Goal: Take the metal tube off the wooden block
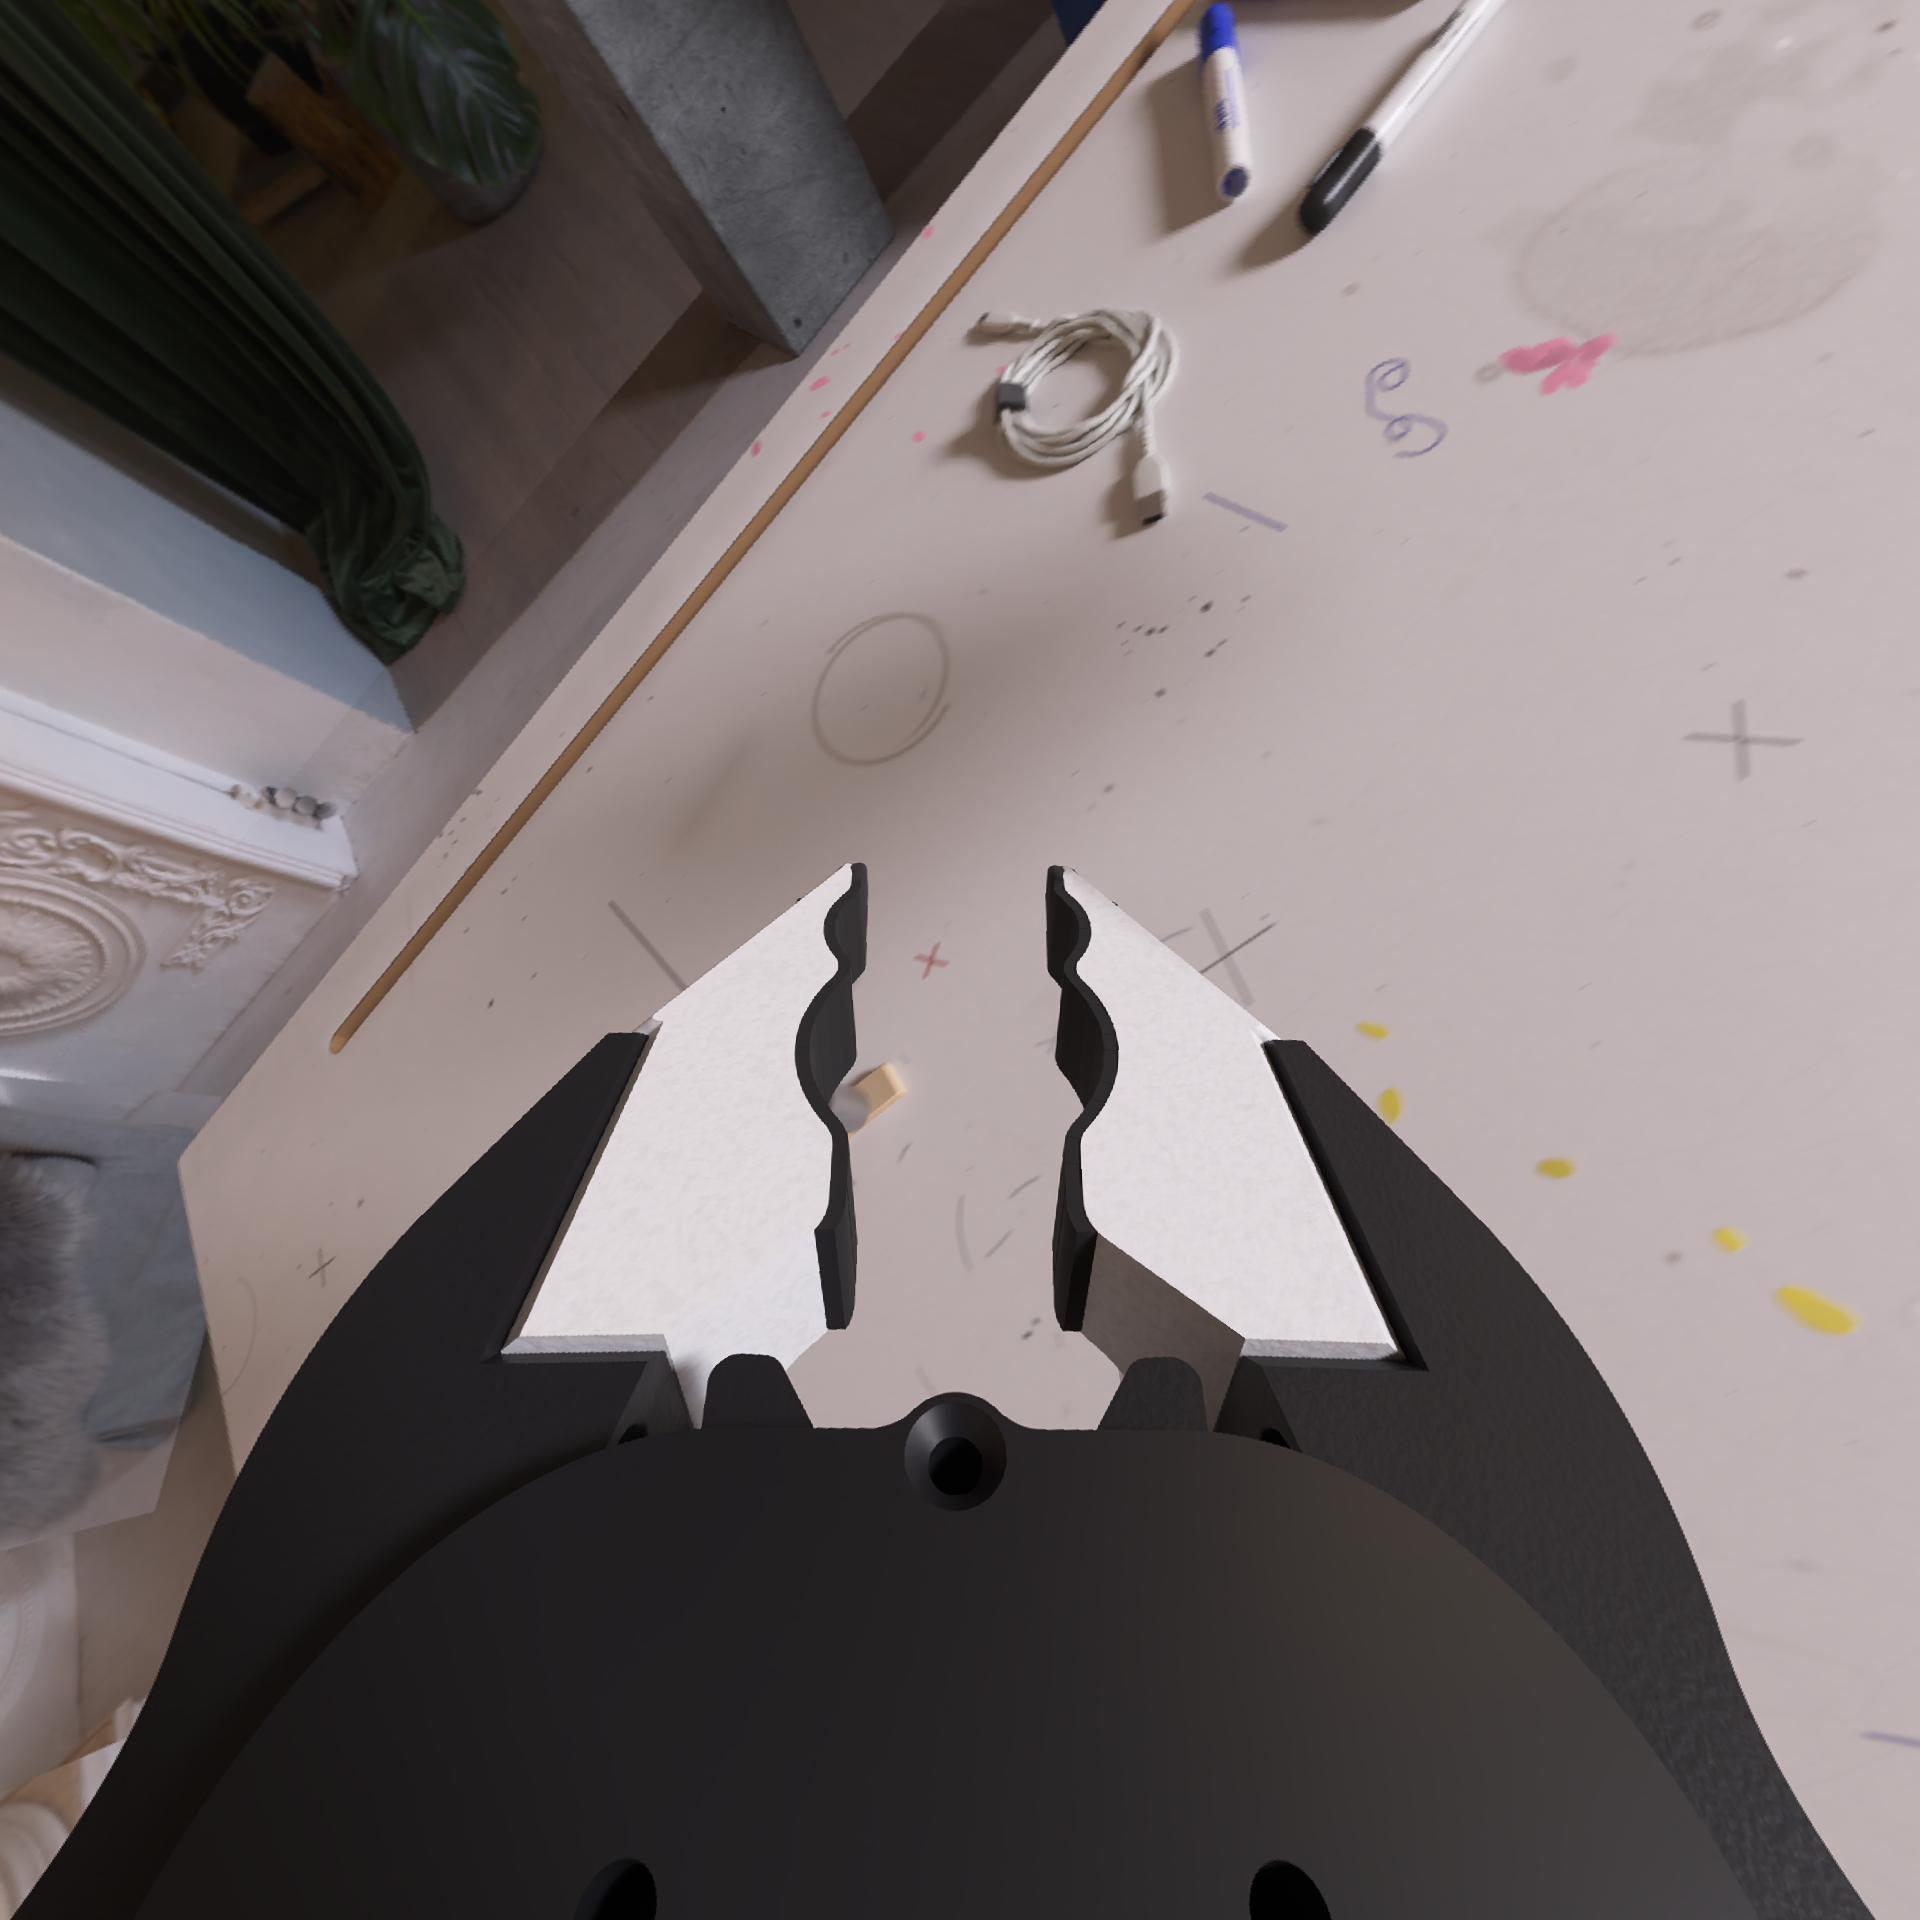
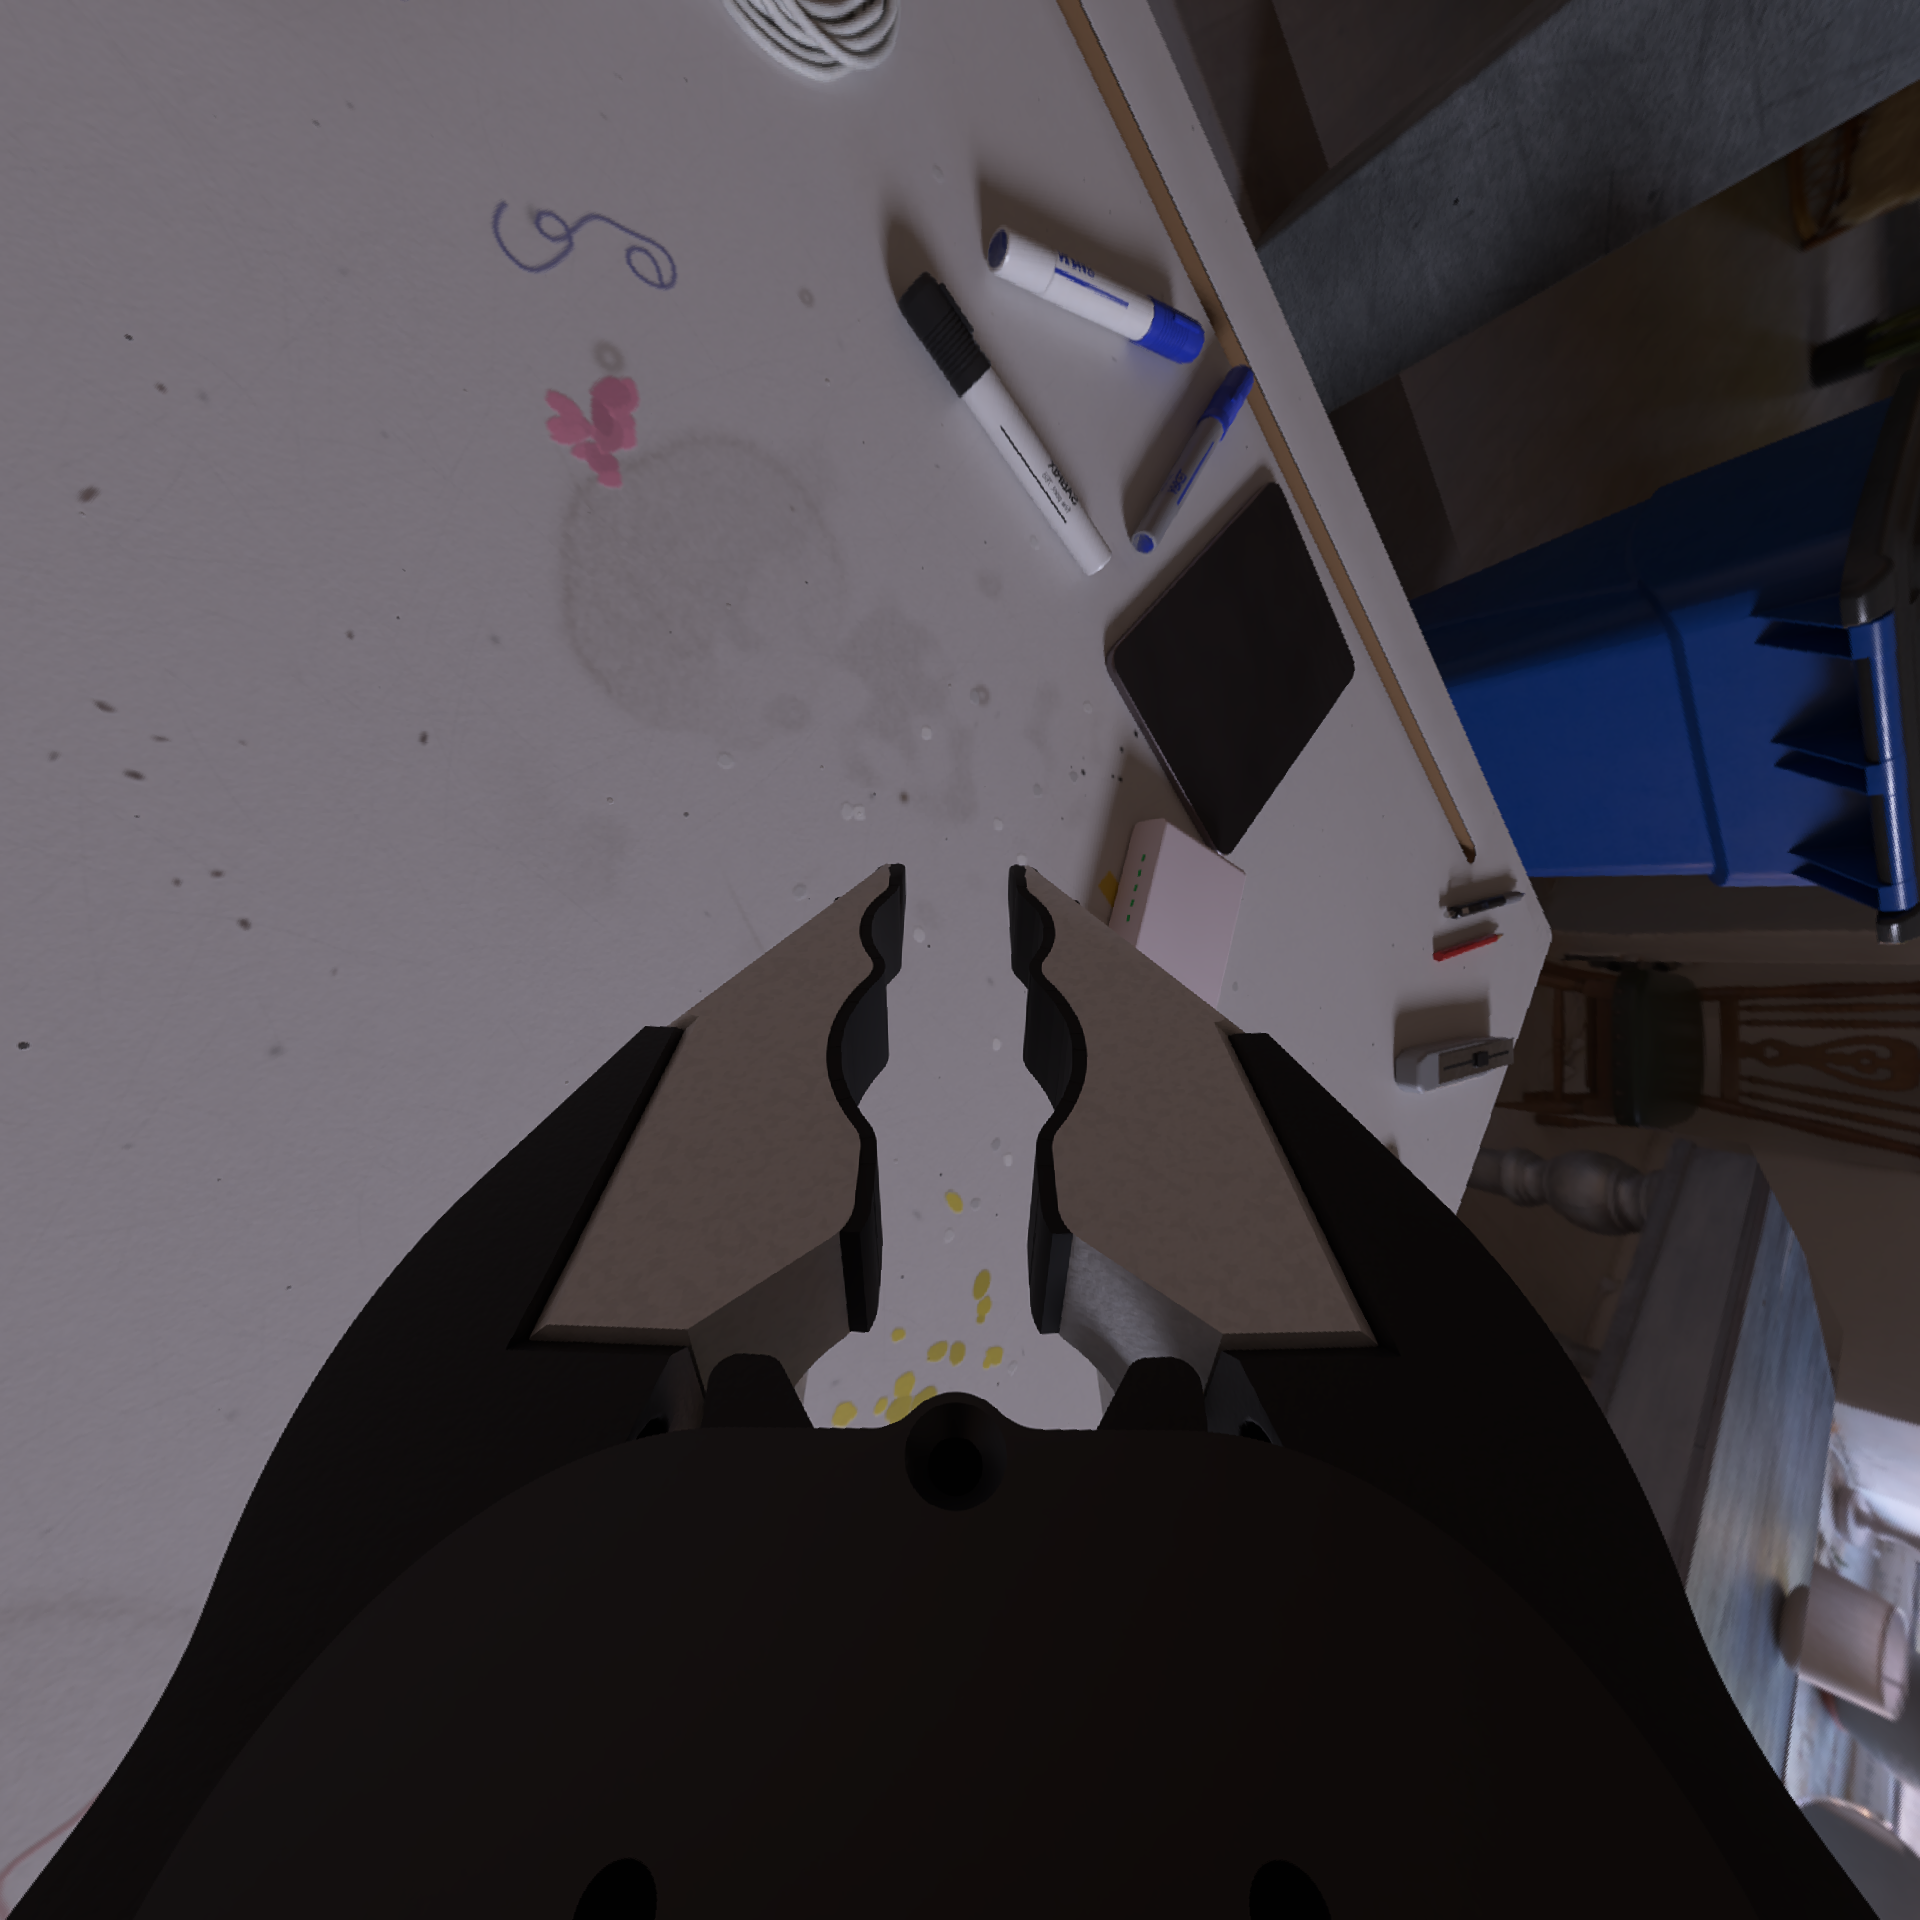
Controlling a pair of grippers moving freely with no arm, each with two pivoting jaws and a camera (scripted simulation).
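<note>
In the left wrist view a small tan wooden block (image 1: 885, 1089) lies on the white table far below, seen in the gap between my fingers. A short grey metal tube (image 1: 854, 1115) sits against its near-left end, partly hidden behind my left finger. My left gripper (image 1: 956, 883) is open and empty, well above the block. My right gripper (image 2: 956, 878) is open and empty, over a bare stained patch of table. The block and tube do not show in the right wrist view.
A coiled white cable (image 1: 1091, 400), a blue marker (image 1: 1224, 104) and a black-capped marker (image 1: 1382, 125) lie farther ahead. The right wrist view shows markers (image 2: 1003, 421), a dark tablet (image 2: 1231, 665), a white box (image 2: 1184, 914) and small items near the table edge (image 2: 1455, 727).
</note>
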